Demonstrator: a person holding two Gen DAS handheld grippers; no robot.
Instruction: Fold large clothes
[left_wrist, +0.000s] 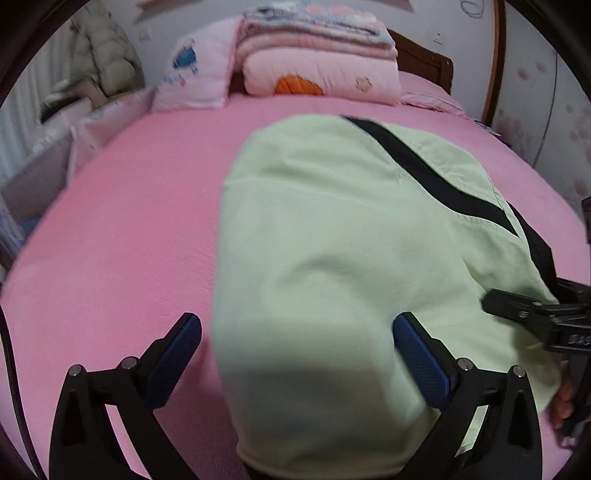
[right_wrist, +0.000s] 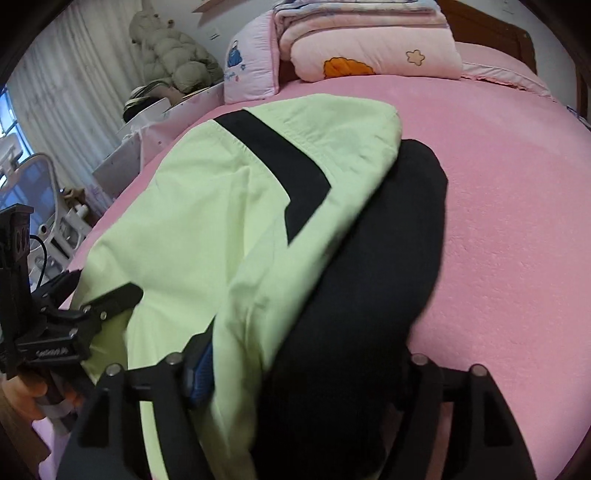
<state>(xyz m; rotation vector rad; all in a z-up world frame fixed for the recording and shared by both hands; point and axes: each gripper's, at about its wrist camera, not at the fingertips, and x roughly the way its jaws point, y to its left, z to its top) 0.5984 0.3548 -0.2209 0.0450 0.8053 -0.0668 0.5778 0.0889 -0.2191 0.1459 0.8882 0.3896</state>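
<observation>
A large pale green garment with black panels (left_wrist: 332, 236) lies on the pink bed (left_wrist: 129, 229), partly folded. My left gripper (left_wrist: 295, 350) is open, its blue pads (left_wrist: 173, 358) straddling the garment's near left edge. The right gripper shows at the right of that view (left_wrist: 535, 314), over the garment's near right corner. In the right wrist view the garment (right_wrist: 207, 221) drapes over my right gripper (right_wrist: 303, 369). One blue pad (right_wrist: 203, 369) shows against the green cloth. The other finger is hidden under the black cloth (right_wrist: 369, 277). The left gripper shows at the left (right_wrist: 74, 325).
Folded pink blankets (left_wrist: 317, 62) and a pillow (left_wrist: 192, 74) are stacked at the head of the bed. A padded jacket (right_wrist: 177, 62) and boxes sit beside the bed on the left. A wooden headboard (left_wrist: 424, 59) stands behind.
</observation>
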